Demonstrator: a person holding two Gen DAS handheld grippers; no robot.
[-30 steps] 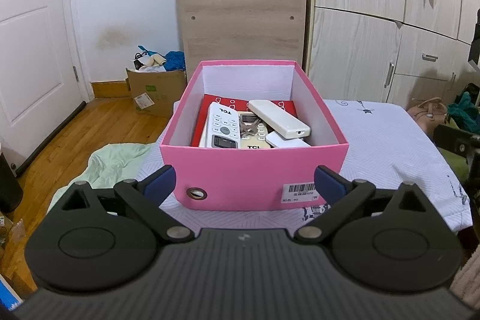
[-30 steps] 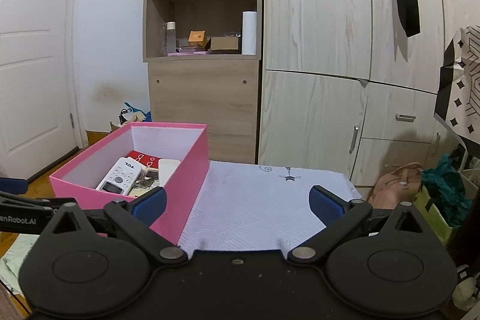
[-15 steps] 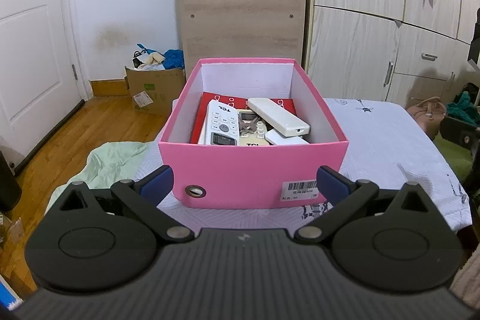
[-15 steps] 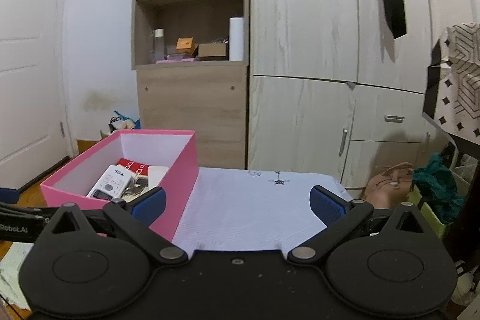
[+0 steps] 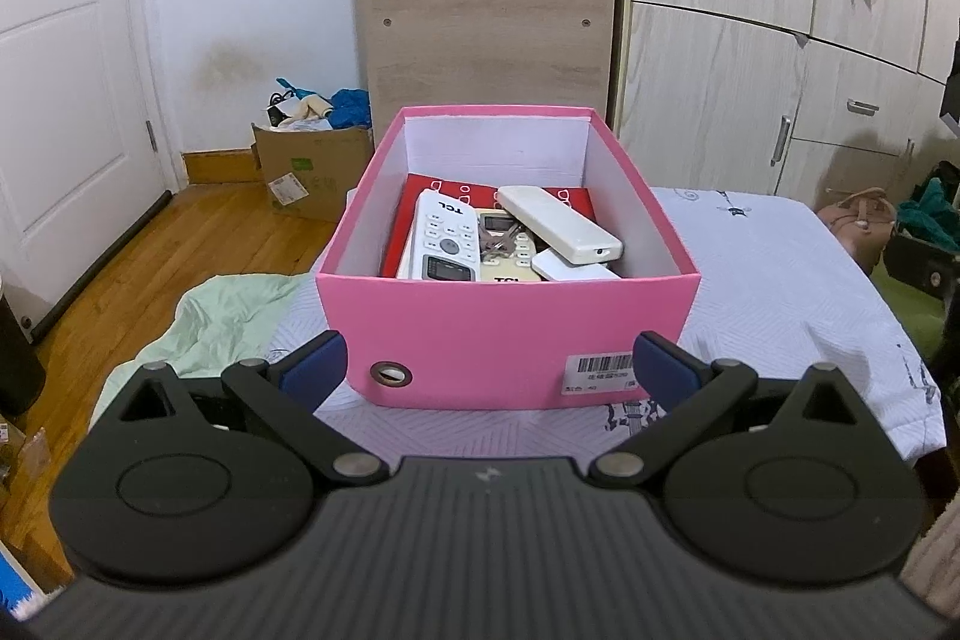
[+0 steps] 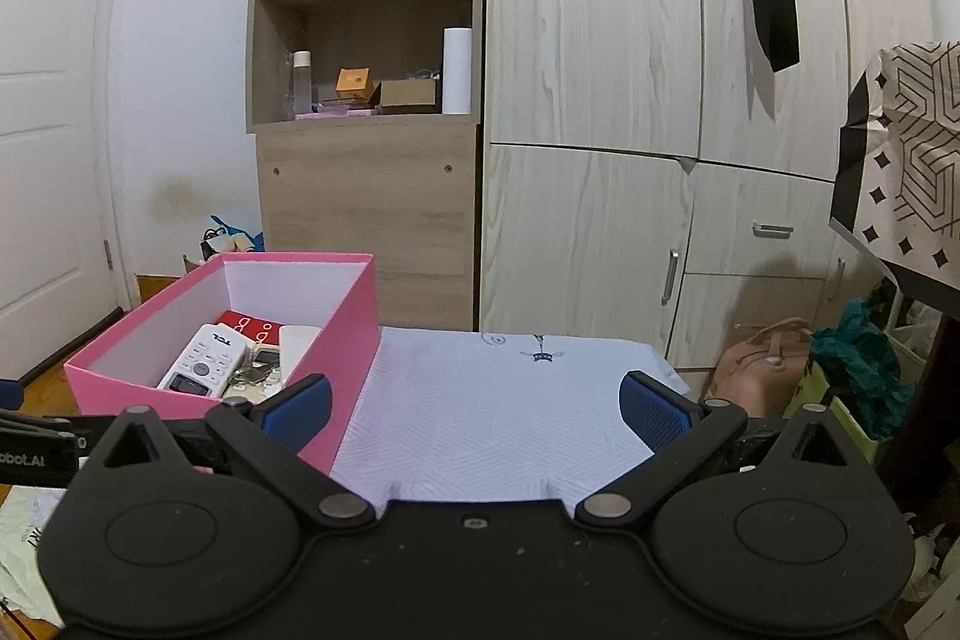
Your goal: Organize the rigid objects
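Note:
A pink box (image 5: 480,334) stands on a white-covered surface (image 5: 774,292). Inside lie a white TCL remote (image 5: 444,244), a long white remote (image 5: 558,223), a smaller white piece (image 5: 570,271), keys (image 5: 501,247) and a red flat item (image 5: 420,196). My left gripper (image 5: 489,367) hangs open just in front of the box's near wall, nothing between its fingers. In the right wrist view the same pink box (image 6: 345,340) sits at the left, and my right gripper (image 6: 474,403) is open above the bare white cover (image 6: 498,412), holding nothing.
A wooden shelf unit (image 5: 480,22) and wardrobe doors (image 6: 600,100) stand behind. A cardboard box (image 5: 312,172) rests on the wood floor by a white door (image 5: 66,100). Green cloth (image 5: 222,316) lies at the left; a tan bag (image 6: 762,364) and a patterned bag (image 6: 906,160) are at the right.
The left view pulled back slightly from the box. The right gripper's view swung and tilted, the pink box shifting a little leftward. Both grippers stayed open and empty.

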